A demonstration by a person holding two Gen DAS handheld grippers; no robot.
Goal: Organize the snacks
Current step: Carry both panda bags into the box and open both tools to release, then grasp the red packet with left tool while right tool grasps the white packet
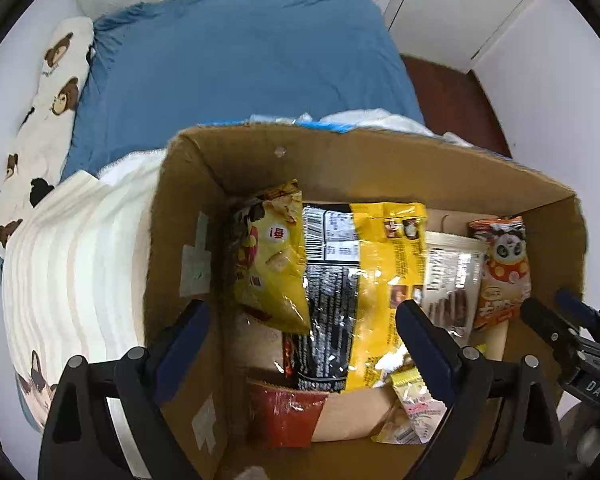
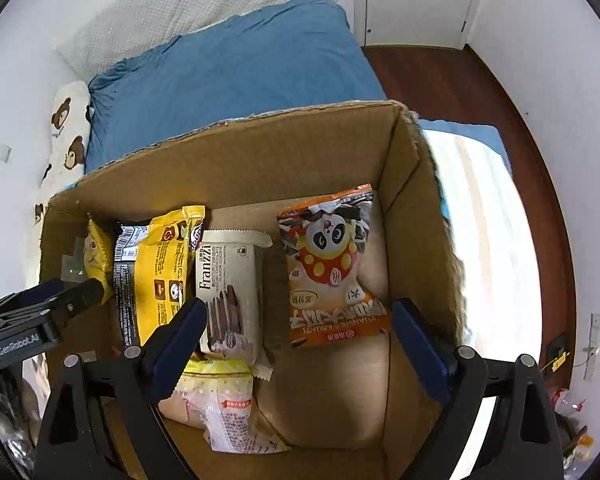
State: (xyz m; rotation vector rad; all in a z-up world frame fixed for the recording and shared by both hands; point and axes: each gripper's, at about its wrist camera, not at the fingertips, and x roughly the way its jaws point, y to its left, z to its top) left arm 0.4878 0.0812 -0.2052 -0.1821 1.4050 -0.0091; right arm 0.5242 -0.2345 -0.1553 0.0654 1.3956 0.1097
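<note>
An open cardboard box [image 1: 380,160] [image 2: 260,160] sits on a bed and holds several snack packs. Along its floor lie a yellow chip bag [image 1: 268,256], a large yellow-and-black bag [image 1: 384,280] [image 2: 160,272], a cream Franzzi packet [image 1: 452,276] [image 2: 228,292] and an orange panda bag [image 1: 500,272] [image 2: 332,272]. A small pale packet [image 2: 220,400] and a red pack [image 1: 284,412] lie nearer the front. My left gripper [image 1: 304,332] hangs open over the yellow bags, touching none. My right gripper [image 2: 300,334] is open above the Franzzi and panda packs, gripping nothing.
The box stands on a white striped blanket [image 1: 68,272] over a blue sheet [image 1: 240,72]. A bear-print pillow [image 1: 56,92] lies against the left wall. Dark wood floor [image 2: 440,76] and white doors are to the right of the bed.
</note>
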